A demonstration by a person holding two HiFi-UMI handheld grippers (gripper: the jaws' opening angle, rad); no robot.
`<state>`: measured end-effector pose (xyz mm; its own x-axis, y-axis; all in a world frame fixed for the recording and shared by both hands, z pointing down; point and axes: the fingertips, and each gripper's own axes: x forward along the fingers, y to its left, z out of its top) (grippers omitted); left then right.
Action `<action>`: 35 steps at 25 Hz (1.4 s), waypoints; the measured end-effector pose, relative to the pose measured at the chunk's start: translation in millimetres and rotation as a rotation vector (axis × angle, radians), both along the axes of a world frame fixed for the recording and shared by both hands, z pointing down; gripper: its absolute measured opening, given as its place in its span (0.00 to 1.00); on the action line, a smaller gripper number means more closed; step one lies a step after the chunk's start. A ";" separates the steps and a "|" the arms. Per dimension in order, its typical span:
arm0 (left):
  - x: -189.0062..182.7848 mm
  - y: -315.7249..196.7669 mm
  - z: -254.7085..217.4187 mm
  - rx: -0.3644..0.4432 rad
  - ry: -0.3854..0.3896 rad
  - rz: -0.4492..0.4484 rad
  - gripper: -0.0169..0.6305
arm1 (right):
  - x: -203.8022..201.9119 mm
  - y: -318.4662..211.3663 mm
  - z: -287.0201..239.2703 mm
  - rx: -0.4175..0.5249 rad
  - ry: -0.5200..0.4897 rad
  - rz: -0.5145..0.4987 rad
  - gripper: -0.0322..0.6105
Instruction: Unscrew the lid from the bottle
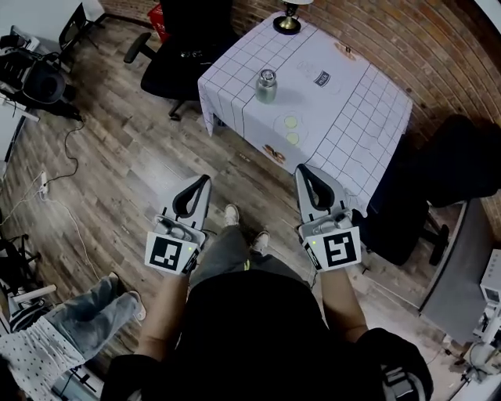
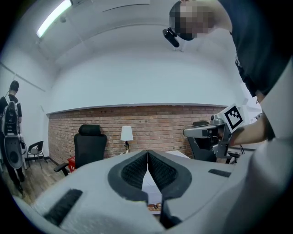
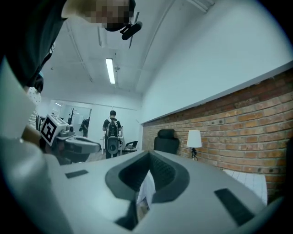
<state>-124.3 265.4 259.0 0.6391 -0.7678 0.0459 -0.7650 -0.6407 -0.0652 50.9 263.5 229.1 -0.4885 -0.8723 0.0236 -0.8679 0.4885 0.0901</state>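
Note:
A small clear bottle with a metal lid (image 1: 267, 85) stands upright on the table with a white grid cloth (image 1: 344, 117), near its left side. My left gripper (image 1: 205, 179) hangs over the wooden floor, well short of the table, jaws shut and empty. My right gripper (image 1: 300, 170) is held level with it to the right, close to the table's near corner, also shut with nothing in it. In the left gripper view the left gripper (image 2: 147, 151) shows its pads pressed together, and the right gripper (image 2: 190, 132) appears at the right. The right gripper (image 3: 149, 157) looks the same in its own view.
A black office chair (image 1: 184, 47) stands left of the table, another dark chair (image 1: 438, 188) at its right. A table lamp (image 1: 287, 22) sits at the table's far end. A brick wall (image 1: 407, 39) runs behind. Cables (image 1: 63, 180) lie on the floor; a seated person's legs (image 1: 94, 309) are at lower left.

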 end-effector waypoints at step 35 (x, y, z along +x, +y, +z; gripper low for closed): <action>55.0 -259.0 62.1 -0.168 0.073 0.272 0.06 | -3.1 -222.1 33.1 -0.146 0.112 0.175 0.07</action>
<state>-69.3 6.4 321.1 0.8259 -0.5541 0.1042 -0.5632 -0.8194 0.1073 47.8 41.3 262.2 -0.3175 -0.9267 0.2009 -0.9291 0.3464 0.1297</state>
